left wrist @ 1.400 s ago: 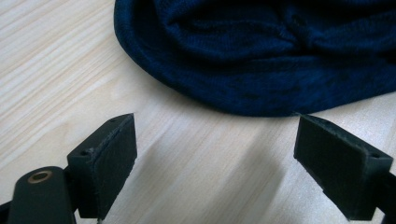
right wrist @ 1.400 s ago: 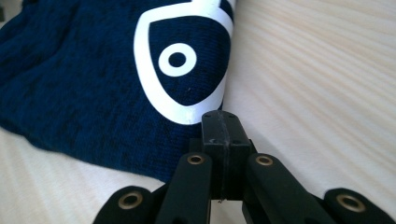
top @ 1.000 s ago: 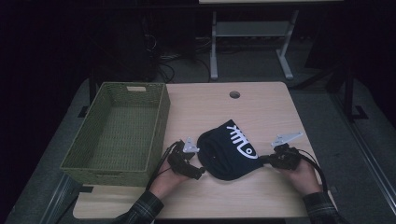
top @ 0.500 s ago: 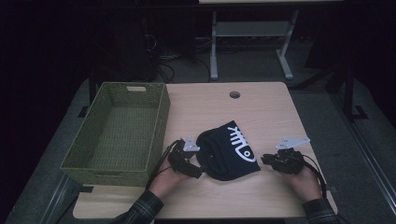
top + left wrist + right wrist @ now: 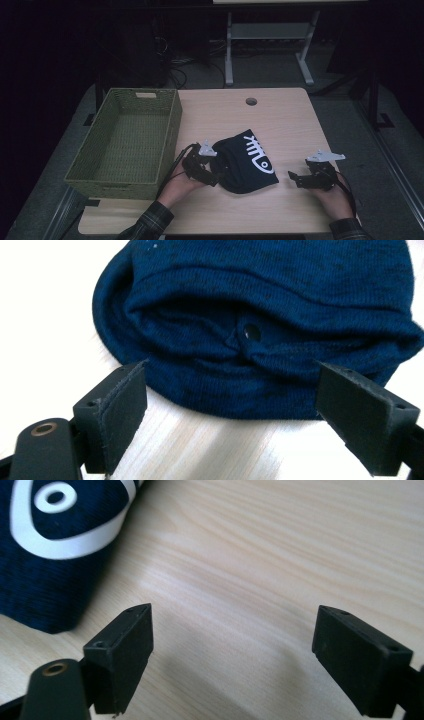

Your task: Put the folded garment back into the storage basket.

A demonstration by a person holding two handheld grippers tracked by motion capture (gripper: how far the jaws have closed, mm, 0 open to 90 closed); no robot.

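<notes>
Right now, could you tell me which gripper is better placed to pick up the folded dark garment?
Left, probably. The left gripper has its jaws open right at the garment edge, cloth lying between them. The right gripper is open over bare table, apart from the garment.

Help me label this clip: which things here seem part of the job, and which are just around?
Likely part of the job:
- dark blue cloth with a white fish-bone print
- green woven basket, empty
- left claw, open at the cloth's edge
- right claw, open over bare table

Just around:
- metal stand behind the table
- cables on the floor
</notes>
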